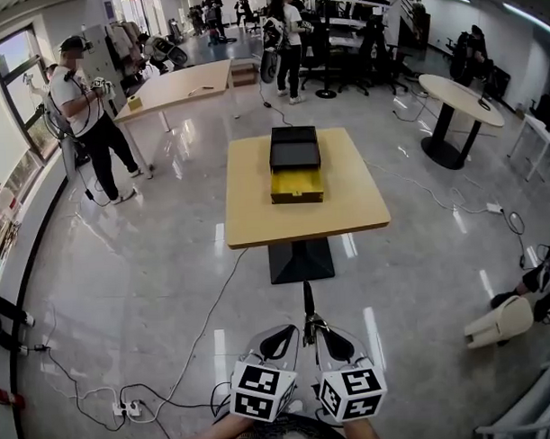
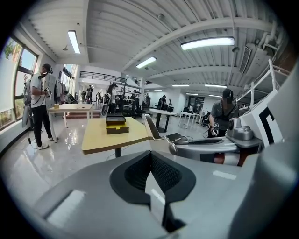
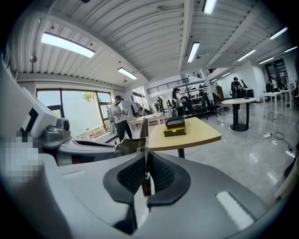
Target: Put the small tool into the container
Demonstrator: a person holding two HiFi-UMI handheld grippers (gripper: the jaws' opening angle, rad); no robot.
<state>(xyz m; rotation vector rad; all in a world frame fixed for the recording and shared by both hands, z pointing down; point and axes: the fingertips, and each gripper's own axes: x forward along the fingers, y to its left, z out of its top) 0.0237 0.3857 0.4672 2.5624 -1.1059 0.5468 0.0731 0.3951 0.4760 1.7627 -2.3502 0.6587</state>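
Small tool (image 3: 144,128) between right gripper (image 3: 145,163) jaws

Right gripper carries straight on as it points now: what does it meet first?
Likely the near edge of the table, across open floor; the container lies beyond, slightly right. The left gripper sits close alongside, seemingly off that line. Depth is unclear.

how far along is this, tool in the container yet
Done: the right gripper is shut on the small tool. In hand: the tool is held upright, well short of the table. To do: reach the yellow container on it and put the tool in. The left gripper is shut, empty.
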